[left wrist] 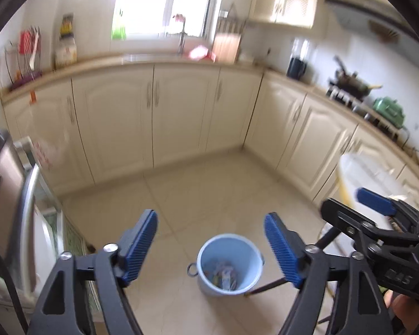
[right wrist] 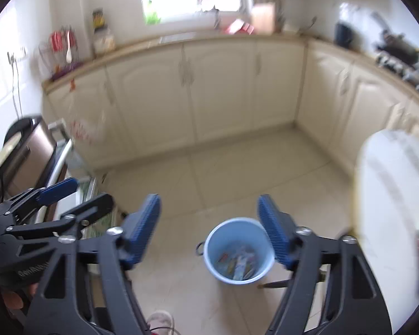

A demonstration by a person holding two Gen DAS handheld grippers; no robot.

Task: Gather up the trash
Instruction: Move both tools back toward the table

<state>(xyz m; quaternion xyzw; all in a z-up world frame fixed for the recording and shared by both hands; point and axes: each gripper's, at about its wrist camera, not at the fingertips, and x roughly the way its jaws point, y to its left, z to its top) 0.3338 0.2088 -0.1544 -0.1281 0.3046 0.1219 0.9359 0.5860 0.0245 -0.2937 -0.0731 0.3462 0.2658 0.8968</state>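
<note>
A light blue bucket (left wrist: 229, 265) stands on the tiled floor, with crumpled wrappers (left wrist: 223, 275) lying in its bottom. My left gripper (left wrist: 211, 247) hangs high above it, open, nothing between its blue pads. The right gripper (left wrist: 346, 201) shows at the right edge of the left wrist view, also open. In the right wrist view the same bucket (right wrist: 238, 251) with trash (right wrist: 237, 262) sits below my open right gripper (right wrist: 209, 230), which is empty. The left gripper (right wrist: 83, 192) shows at the left there.
Cream cabinets (left wrist: 181, 111) run along the back and right walls under a counter with a knife block (left wrist: 226, 44), a dark jug (left wrist: 296, 67) and a stove with a pan (left wrist: 352, 83). A white round stool or table (right wrist: 391, 209) stands right; an appliance (left wrist: 2, 181) stands left. A shoe (right wrist: 160, 321) shows below.
</note>
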